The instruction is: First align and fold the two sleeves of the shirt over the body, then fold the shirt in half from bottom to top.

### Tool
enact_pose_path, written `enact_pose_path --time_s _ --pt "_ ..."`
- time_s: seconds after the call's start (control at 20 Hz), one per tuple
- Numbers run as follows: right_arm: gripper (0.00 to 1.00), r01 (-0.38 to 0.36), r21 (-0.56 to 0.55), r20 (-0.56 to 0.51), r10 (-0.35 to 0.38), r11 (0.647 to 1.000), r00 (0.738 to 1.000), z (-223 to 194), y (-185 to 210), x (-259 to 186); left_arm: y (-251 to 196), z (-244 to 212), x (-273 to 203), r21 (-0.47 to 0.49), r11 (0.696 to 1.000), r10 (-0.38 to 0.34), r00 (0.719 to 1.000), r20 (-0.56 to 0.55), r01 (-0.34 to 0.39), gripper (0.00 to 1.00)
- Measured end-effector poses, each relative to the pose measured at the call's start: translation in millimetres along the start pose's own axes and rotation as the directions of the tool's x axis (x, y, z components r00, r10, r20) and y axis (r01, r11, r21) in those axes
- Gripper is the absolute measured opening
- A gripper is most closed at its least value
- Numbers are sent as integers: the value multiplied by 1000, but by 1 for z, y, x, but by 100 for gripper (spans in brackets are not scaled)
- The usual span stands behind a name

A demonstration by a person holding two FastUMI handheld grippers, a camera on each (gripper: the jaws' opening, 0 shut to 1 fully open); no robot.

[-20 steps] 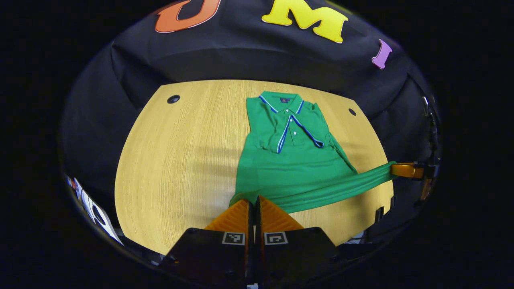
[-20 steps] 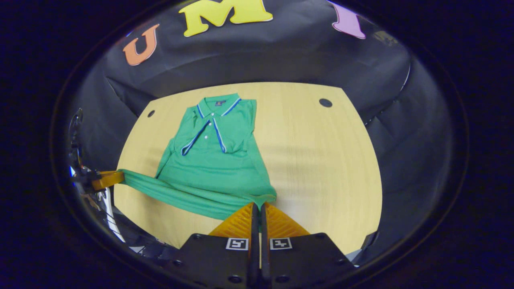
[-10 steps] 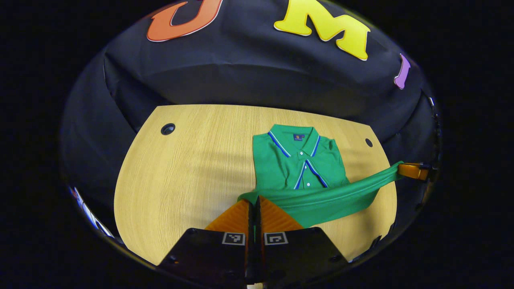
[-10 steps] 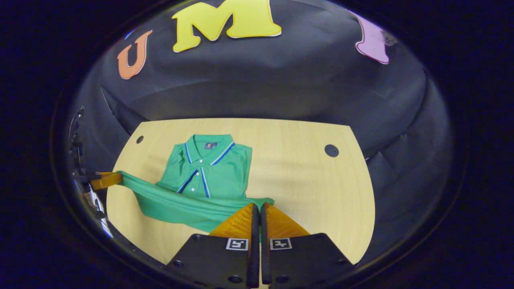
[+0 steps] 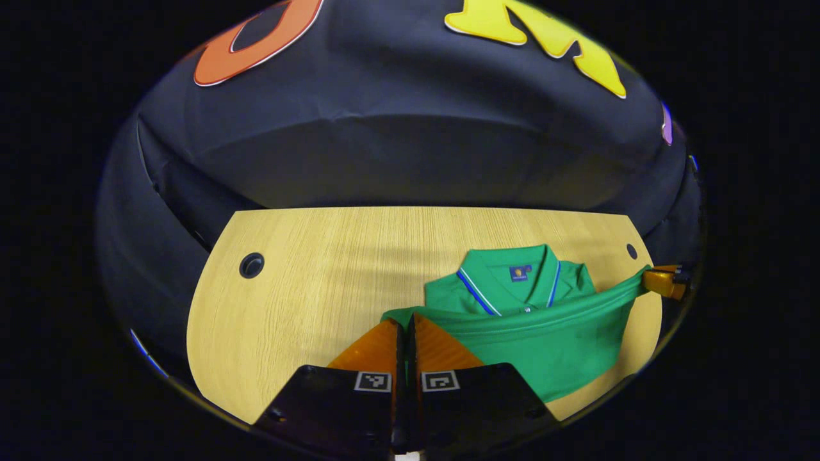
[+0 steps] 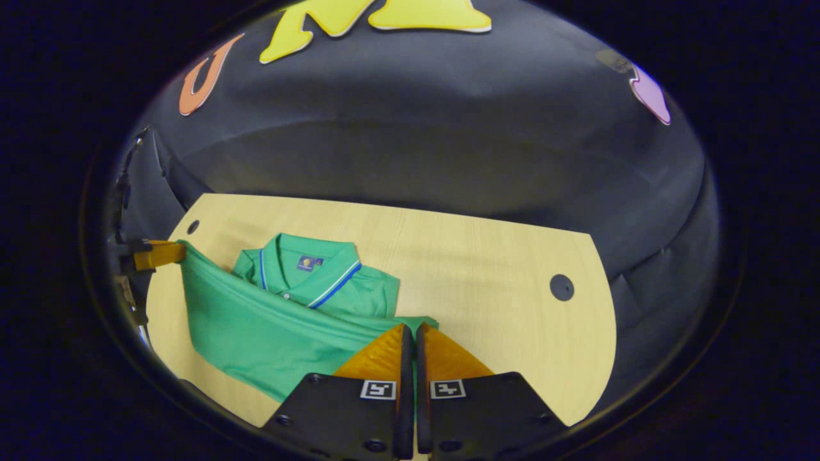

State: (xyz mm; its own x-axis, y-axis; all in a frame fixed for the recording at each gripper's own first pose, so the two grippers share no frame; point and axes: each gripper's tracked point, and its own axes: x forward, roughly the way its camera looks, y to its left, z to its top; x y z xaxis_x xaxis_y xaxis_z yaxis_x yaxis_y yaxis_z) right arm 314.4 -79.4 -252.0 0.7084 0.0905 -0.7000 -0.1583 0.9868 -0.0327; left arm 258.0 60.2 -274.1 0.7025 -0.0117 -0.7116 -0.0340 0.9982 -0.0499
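- The green shirt (image 5: 551, 346) lies on the tabletop (image 5: 307, 282), collar (image 5: 506, 275) at the far end, with the sleeves apparently already folded in
- The left gripper (image 5: 405, 330) has its jaws pressed together on the left corner of the shirt's bottom hem, holding it off the wood
- The right gripper (image 6: 410, 333) has its jaws pinching the right corner of the same hem; in the left gripper view it shows at the right edge (image 5: 663, 282)
- The hem (image 6: 282, 307) runs taut between the two grippers, left to right across the shirt's width, and hangs just near of the collar, over the chest
- The collar lies straight ahead of both pairs of jaws, on the far side of the hem, and neither hand looks clearly nearer to it
- My guess is that the bottom-to-top fold is close to done: the hem wants carrying a little farther, kept level, then laying down near the collar
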Motion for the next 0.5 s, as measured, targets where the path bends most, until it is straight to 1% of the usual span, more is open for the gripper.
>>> enact_pose_path --time_s 0.15,0.25,0.3,0.35,0.5 --pt "5 -8 23 6 8 1000 1000 5 -1 26 1 10 27 22 1000 2 1000 10 -3 3" --pt "5 -10 24 24 10 1000 1000 9 -3 41 2 6 41 46 999 14 1000 -9 -13 3" --pt "8 -8 33 27 7 999 1000 10 -5 49 1 4 50 54 998 19 1000 -15 -18 3" --pt "5 -9 50 26 8 999 1000 9 -5 60 0 0 58 52 998 24 999 -22 -23 3" --pt "5 -11 76 -3 11 997 1000 -2 -4 82 -1 -9 72 35 999 30 999 -30 -29 3"
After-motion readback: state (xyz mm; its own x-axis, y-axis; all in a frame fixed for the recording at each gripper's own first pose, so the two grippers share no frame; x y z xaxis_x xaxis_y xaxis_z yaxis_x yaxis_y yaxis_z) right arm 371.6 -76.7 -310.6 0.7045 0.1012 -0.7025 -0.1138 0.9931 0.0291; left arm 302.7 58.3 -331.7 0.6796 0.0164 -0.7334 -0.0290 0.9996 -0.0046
